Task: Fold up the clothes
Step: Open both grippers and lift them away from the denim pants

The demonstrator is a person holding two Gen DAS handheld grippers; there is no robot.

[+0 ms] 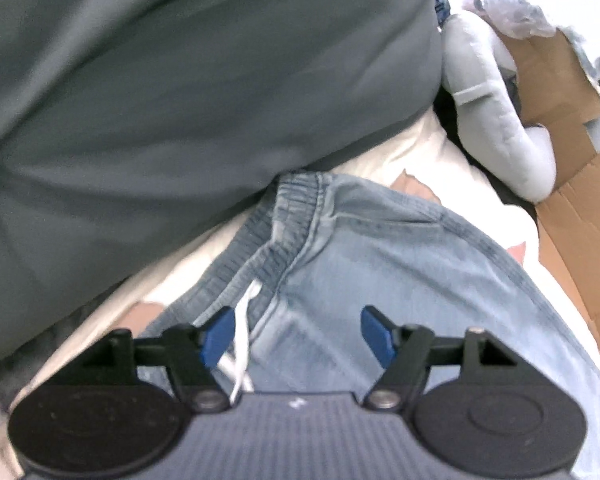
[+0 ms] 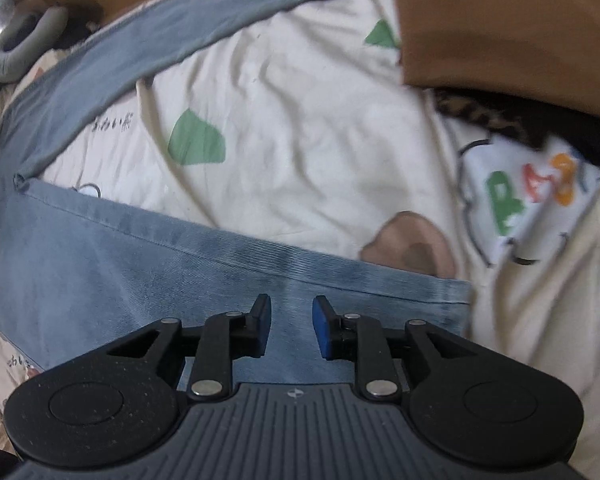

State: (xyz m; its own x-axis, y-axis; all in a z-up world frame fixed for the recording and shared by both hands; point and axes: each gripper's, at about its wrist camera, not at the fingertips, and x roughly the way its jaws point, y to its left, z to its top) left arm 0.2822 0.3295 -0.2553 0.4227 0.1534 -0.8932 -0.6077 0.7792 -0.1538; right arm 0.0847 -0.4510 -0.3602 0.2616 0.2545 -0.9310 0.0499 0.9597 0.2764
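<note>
Light blue jeans (image 1: 360, 264) lie on a cream bedsheet (image 2: 300, 140). In the left wrist view their elastic waistband (image 1: 296, 204) and a white drawstring (image 1: 242, 320) show. My left gripper (image 1: 298, 334) is open just above the jeans near the waistband, with the drawstring beside its left finger. In the right wrist view one jeans leg (image 2: 140, 264) runs across to its hem (image 2: 460, 300), and the other leg (image 2: 160, 44) stretches toward the upper middle. My right gripper (image 2: 290, 326) is open over the nearer leg, close to the hem, holding nothing.
A large grey-green pillow (image 1: 180, 80) lies against the waistband. A grey plush toy (image 1: 492, 112) and cardboard (image 1: 560, 92) sit to the right. In the right wrist view a brown cloth (image 2: 508, 28) and a white printed garment (image 2: 532, 200) lie at the right.
</note>
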